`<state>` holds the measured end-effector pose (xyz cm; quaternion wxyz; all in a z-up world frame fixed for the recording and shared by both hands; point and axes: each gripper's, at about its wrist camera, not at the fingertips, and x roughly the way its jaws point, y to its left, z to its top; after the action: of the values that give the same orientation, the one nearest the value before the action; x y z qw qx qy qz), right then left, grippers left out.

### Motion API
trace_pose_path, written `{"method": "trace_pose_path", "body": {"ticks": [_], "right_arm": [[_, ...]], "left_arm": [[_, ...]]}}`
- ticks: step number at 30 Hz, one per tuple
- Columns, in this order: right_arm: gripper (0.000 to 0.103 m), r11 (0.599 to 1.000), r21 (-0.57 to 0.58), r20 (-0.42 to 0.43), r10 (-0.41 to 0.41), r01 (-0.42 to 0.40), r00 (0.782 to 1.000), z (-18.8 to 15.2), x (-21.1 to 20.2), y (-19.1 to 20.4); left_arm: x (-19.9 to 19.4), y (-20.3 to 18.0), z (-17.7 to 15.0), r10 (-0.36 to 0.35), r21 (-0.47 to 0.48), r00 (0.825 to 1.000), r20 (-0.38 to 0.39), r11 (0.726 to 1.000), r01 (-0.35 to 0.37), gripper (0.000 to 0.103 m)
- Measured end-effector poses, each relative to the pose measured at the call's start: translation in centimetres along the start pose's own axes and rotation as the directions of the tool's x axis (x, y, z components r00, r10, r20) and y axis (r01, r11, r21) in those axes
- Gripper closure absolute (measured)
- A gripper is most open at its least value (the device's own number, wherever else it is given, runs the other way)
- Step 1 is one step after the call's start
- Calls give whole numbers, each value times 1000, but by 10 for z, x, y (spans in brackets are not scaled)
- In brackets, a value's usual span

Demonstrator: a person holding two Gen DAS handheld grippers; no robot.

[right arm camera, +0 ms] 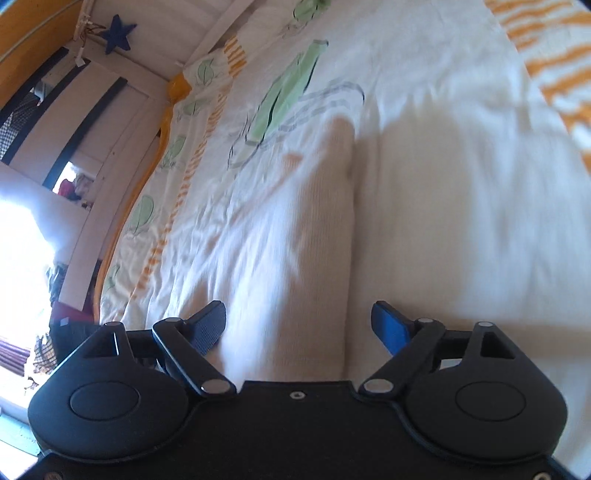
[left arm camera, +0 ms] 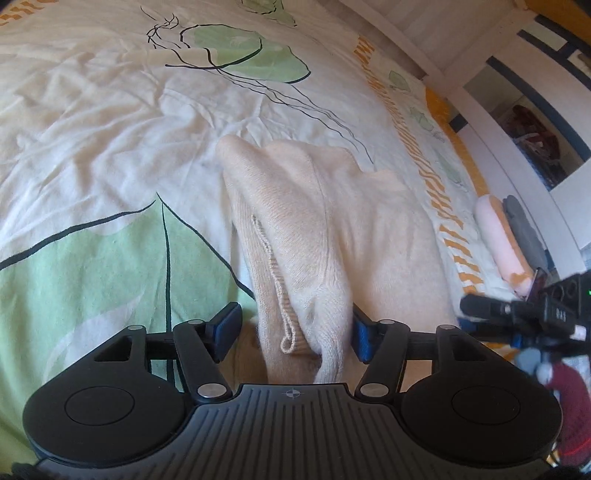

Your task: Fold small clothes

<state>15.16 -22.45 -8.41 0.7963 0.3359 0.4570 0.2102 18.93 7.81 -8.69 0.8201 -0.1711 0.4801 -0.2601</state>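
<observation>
**A:** A cream knitted garment (left arm camera: 325,229) lies folded lengthways on a bed, over a white duvet cover (left arm camera: 110,122) printed with green leaves and thin black lines. Where does it end?

**B:** In the left wrist view its far end is a rounded fold near the middle of the bed, its long left edge runs straight back towards the left gripper (left arm camera: 291,332), and a ribbed hem loops down between the blue pads. Left of that edge the duvet cover lies bare and wrinkled, with plenty of room.

**A:** And the left gripper itself?

**B:** Jaws spread, one pad on each side of the knit; the right pad sits at the cloth, the left stands off it, so nothing is pinched.

**A:** The other side?

**B:** The right gripper (right arm camera: 299,328) is spread wide over a ribbed strip of the same pale cloth, pads clear of it on both sides. The right wrist view is blurred, so the strip's far edge is hard to place.

**A:** How close are the bed's edges?

**B:** An orange striped border follows the side of the duvet cover, well beyond the garment, against a white bed frame (left arm camera: 436,48). A pink roll (left arm camera: 502,240) and something grey lie by that border. A blue star (right arm camera: 118,33) hangs on the wall.

**A:** Any writing?

**B:** Small white letters on the right gripper's body in the left wrist view, too blurred to read.
</observation>
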Motion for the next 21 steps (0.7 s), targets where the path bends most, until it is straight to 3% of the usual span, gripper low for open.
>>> {"method": "trace_pose_path", "body": {"ticks": [7, 9, 10, 11, 14, 16, 18, 19, 20, 21], "right_arm": [[16, 997, -32, -15, 76, -77, 997, -18, 11, 12], [38, 996, -71, -33, 51, -54, 998, -21, 18, 20], [60, 994, -111, -27, 14, -17, 1000, -21, 17, 27], [67, 992, -130, -19, 7, -10, 1000, -20, 14, 32], [68, 990, -37, 17, 135, -135, 991, -16, -11, 33], [68, 985, 20, 18, 172, -172, 985, -15, -24, 27], [68, 995, 42, -17, 90, -89, 996, -15, -25, 16], [68, 1000, 22, -41, -2, 3, 999, -18, -21, 10], [67, 997, 3, -54, -78, 79, 995, -20, -19, 6], [65, 994, -6, -54, -106, 106, 993, -23, -18, 4]], "left_arm": [[-1, 2, -6, -9, -43, 1000, 25, 999, 10, 41], [0, 0, -5, -3, -45, 1000, 25, 999, 5, 40], [0, 0, -4, 0, -45, 1000, 22, 999, 1, 40], [1, -1, -2, 1, -48, 1000, 18, 999, 0, 40], [0, 2, 3, -12, -81, 1000, -6, 997, 12, 39], [-2, 7, 5, -32, -109, 999, -17, 994, 30, 39], [-1, 15, 5, -58, -141, 998, -13, 988, 55, 39], [0, 18, 5, -69, -153, 998, -6, 986, 67, 39], [1, 19, 5, -77, -158, 997, -3, 985, 75, 39], [1, 18, 5, -76, -153, 997, -2, 985, 75, 39]]}}
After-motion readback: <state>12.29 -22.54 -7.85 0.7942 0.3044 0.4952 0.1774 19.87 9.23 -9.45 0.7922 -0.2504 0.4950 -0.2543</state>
